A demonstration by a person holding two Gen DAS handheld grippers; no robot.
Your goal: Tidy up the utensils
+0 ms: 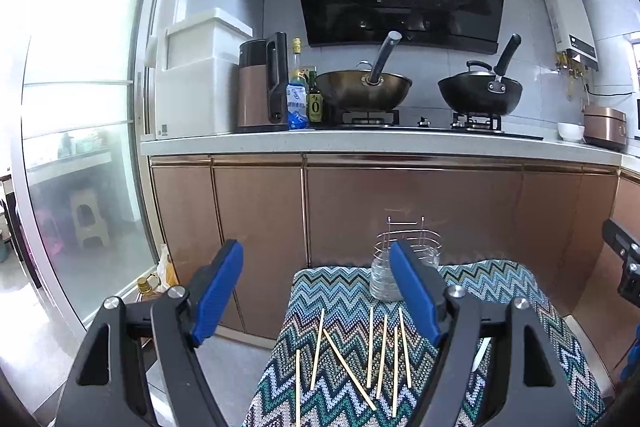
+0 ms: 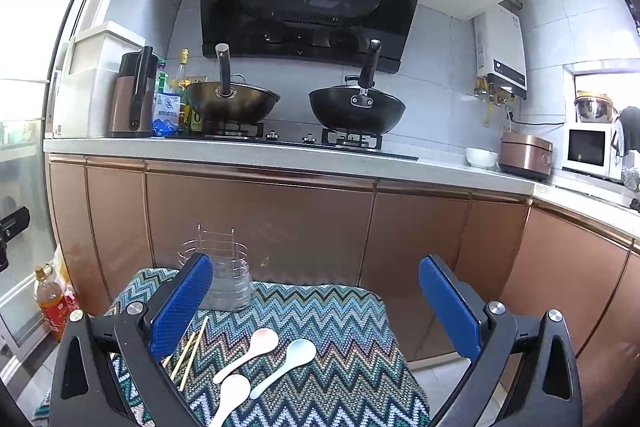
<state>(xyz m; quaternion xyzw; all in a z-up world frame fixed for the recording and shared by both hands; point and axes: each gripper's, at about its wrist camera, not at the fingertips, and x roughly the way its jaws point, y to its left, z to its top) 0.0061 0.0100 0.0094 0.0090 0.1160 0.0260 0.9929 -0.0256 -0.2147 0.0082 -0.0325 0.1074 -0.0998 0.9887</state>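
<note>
Several wooden chopsticks (image 1: pixel 348 359) lie loose on a zigzag-patterned cushion (image 1: pixel 500 279). Behind them stands an empty wire utensil holder (image 1: pixel 404 247) with a clear cup in it, also in the right wrist view as the holder (image 2: pixel 220 275). Three spoons lie on the cushion (image 2: pixel 340 307): a pink one (image 2: pixel 250 353), a pale blue one (image 2: pixel 286 365) and a white one (image 2: pixel 230 399). My left gripper (image 1: pixel 316 291) hangs open above the chopsticks, holding nothing. My right gripper (image 2: pixel 316 303) is open above the spoons, also holding nothing. Some chopsticks (image 2: pixel 192 351) show beside its left finger.
Copper cabinet doors (image 1: pixel 360 211) rise just behind the cushion under a white counter (image 1: pixel 360 141) with two woks (image 1: pixel 362 89), a kettle and bottles. A glass sliding door (image 1: pixel 80 147) is at the left. An oil bottle (image 2: pixel 50 301) stands on the floor.
</note>
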